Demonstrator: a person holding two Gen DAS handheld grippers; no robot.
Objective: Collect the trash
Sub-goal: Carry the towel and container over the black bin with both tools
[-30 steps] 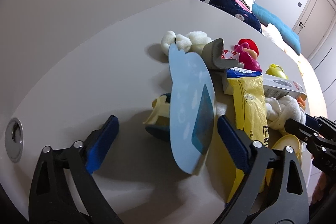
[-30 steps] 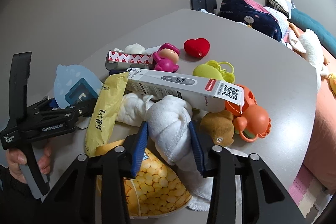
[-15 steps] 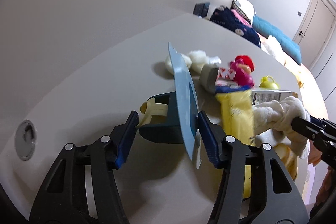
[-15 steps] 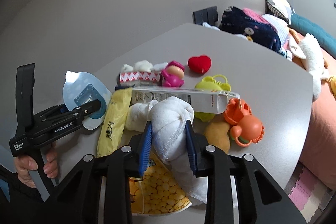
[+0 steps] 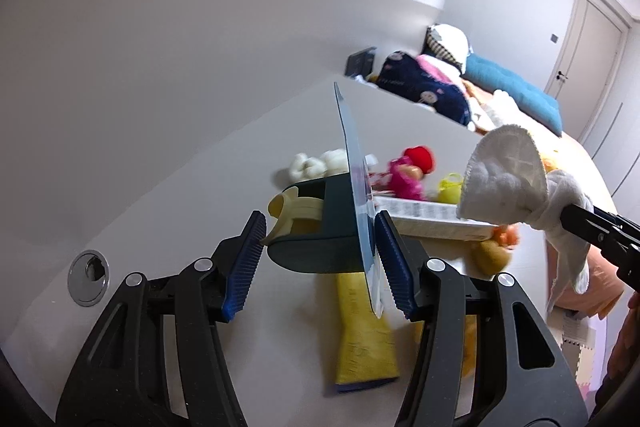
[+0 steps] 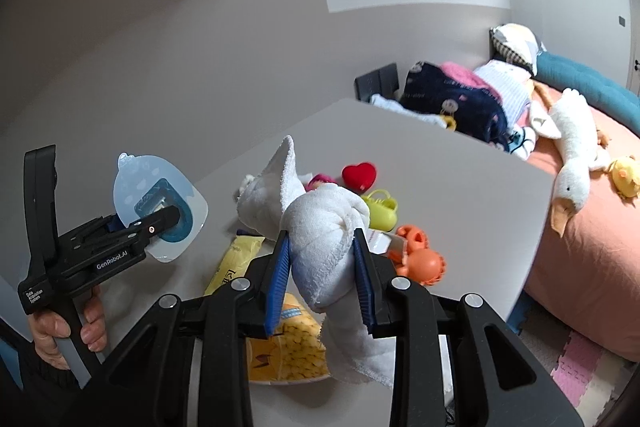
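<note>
Blister pack (image 5: pixel 356 195) is clamped edge-on in the part-open, closing left gripper (image 5: pixel 320 259), long axis running forward; knotted towel (image 6: pixel 320 227) is pinched in the near-shut right gripper (image 6: pixel 322 267).

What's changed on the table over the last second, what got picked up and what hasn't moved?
The left gripper closed on the blue blister pack and lifted it upright off the table. The right gripper, gripping the knotted white towel, raised it clear. The yellow packet, thermometer box and toys stayed put.
</note>
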